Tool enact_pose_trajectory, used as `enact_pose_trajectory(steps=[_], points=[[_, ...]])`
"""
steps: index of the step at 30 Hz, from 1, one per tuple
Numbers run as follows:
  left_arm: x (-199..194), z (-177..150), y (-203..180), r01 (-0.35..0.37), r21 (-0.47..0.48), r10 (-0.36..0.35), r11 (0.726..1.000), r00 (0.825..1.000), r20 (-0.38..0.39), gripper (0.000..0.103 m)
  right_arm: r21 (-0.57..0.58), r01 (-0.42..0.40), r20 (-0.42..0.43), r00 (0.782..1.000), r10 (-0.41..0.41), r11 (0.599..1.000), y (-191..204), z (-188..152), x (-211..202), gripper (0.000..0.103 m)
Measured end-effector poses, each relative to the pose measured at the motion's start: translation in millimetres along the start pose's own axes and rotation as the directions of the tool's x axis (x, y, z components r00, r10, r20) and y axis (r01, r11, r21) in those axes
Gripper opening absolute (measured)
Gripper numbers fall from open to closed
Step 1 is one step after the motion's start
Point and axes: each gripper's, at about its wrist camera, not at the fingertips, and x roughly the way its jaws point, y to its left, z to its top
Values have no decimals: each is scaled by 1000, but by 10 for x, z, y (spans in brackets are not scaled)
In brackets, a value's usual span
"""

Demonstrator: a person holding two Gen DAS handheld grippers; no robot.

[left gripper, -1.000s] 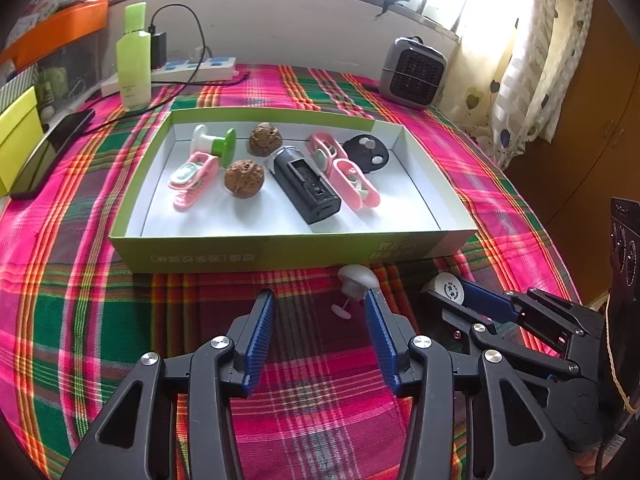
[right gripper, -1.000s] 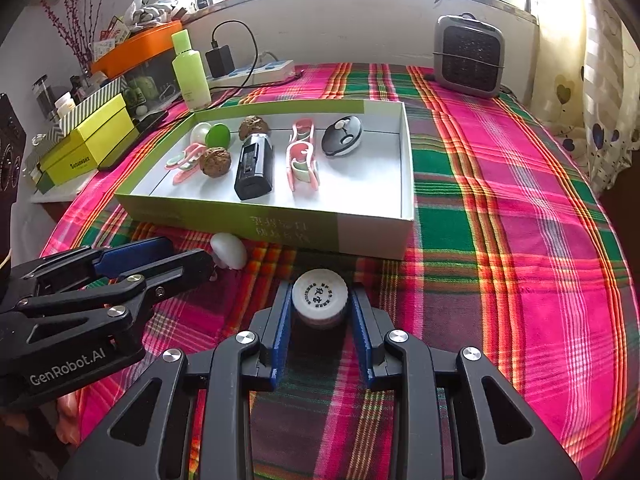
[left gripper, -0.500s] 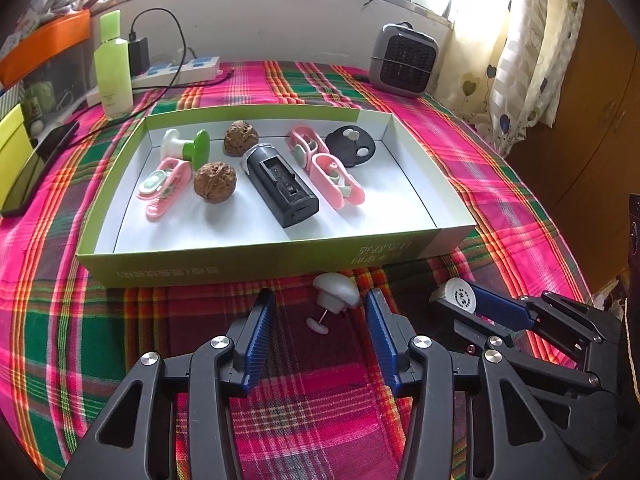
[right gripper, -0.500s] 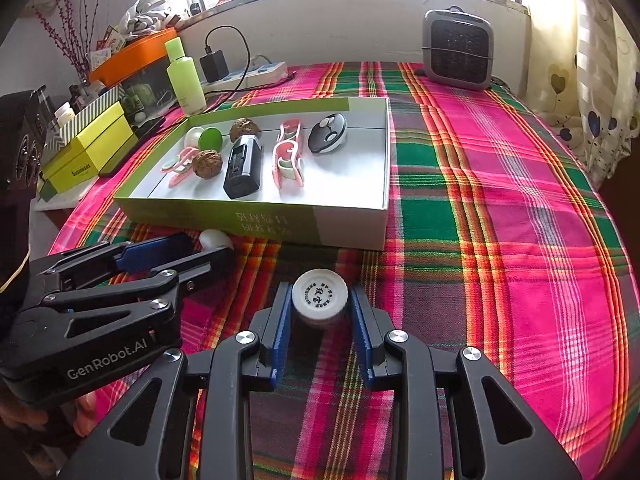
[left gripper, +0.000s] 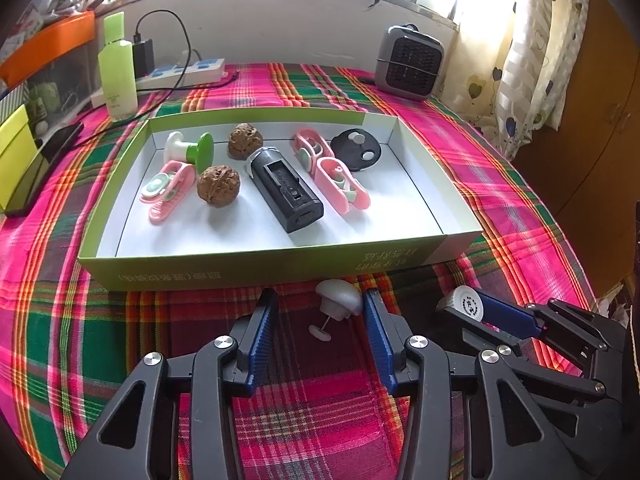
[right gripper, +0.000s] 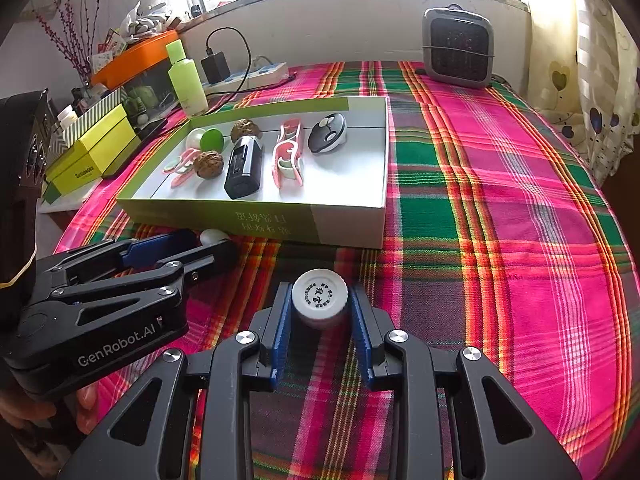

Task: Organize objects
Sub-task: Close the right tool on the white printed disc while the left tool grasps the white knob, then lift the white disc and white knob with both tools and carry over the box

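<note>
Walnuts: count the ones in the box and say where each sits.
2. One walnut lies near the back wall of the box, right of the green-and-white piece. The other walnut lies nearer the front, between a pink clip and the black device. None seems hidden.

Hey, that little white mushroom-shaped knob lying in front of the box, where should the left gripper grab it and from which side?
Grip the white knob across its domed cap, the widest, firmest part. It lies tipped over, thin stem and small disc pointing back toward the left gripper, so the stem looks too slim to pinch. Come in low from the near side, as now, with the open jaws either side of the cap; the box wall blocks the far side.
</note>
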Motion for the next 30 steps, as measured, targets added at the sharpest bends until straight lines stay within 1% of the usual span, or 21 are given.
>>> enact_pose_trajectory(steps=[3,10,20,22,30], points=[[5,3,6,-7,0,7,1000,1000,0,33,2,-1,0,1000,1,1000,0,-1,-2,29],[5,-3,4,-3,-1,3,1000,1000,-1,25,1,-1,0,1000,1,1000,0,-1,-3,29],[-7,-10,8,2,-8,-2,1000,1000,0,24,0,1,0,1000,-1,1000,-2,-2,-6,29],[-18,-14,5,2,-11,-2,1000,1000,3,22,-1,2,0,1000,-2,1000,-2,-4,-4,29],[-30,-22,16,2,-14,-2,1000,1000,4,22,-5,8,0,1000,-8,1000,6,-10,-1,29]])
